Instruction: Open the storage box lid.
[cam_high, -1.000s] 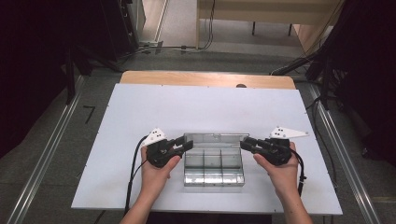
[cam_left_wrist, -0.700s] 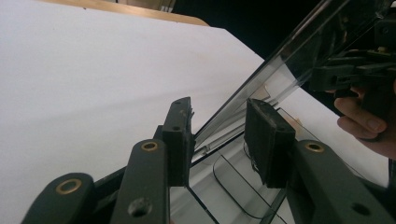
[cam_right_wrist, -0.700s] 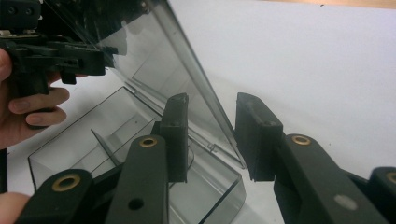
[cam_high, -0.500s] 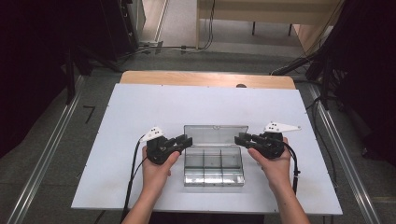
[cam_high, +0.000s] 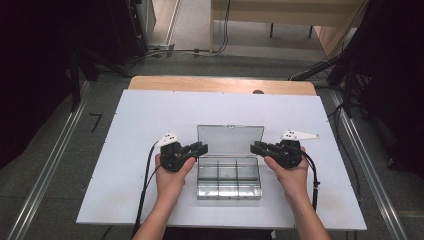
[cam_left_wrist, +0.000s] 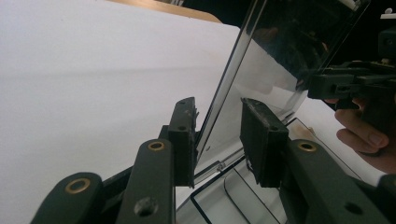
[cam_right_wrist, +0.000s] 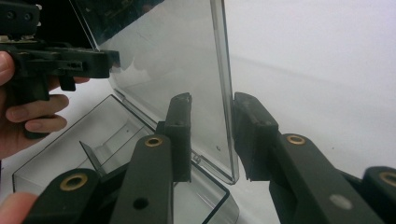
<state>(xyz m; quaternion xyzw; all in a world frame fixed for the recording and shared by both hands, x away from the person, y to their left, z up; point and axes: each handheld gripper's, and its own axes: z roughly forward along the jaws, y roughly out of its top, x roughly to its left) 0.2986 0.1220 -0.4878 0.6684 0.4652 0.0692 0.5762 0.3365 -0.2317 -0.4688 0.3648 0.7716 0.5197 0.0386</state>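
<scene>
A clear plastic compartment box (cam_high: 229, 181) sits on the white board, its hinged lid (cam_high: 230, 140) standing nearly upright at the far side. My left gripper (cam_high: 201, 148) straddles the lid's left edge and my right gripper (cam_high: 254, 147) its right edge. In the left gripper view the lid (cam_left_wrist: 261, 70) rests against one pad with a gap to the other, so the left gripper (cam_left_wrist: 217, 135) is open. In the right gripper view the lid (cam_right_wrist: 173, 60) also stands loose between the jaws of the open right gripper (cam_right_wrist: 212, 133). Both pairs of jaws have just been closing slightly around the lid.
The white board (cam_high: 150, 115) lies on a wooden table (cam_high: 200, 84). Metal rails (cam_high: 50, 165) run along both sides of the table, and cables lie on the floor (cam_high: 165, 50) beyond it. The box's compartments (cam_right_wrist: 107, 135) hold nothing I can see.
The lid has swung up from a low angle to nearly upright. Both hands and grippers have moved away from the person, following the lid's side edges.
</scene>
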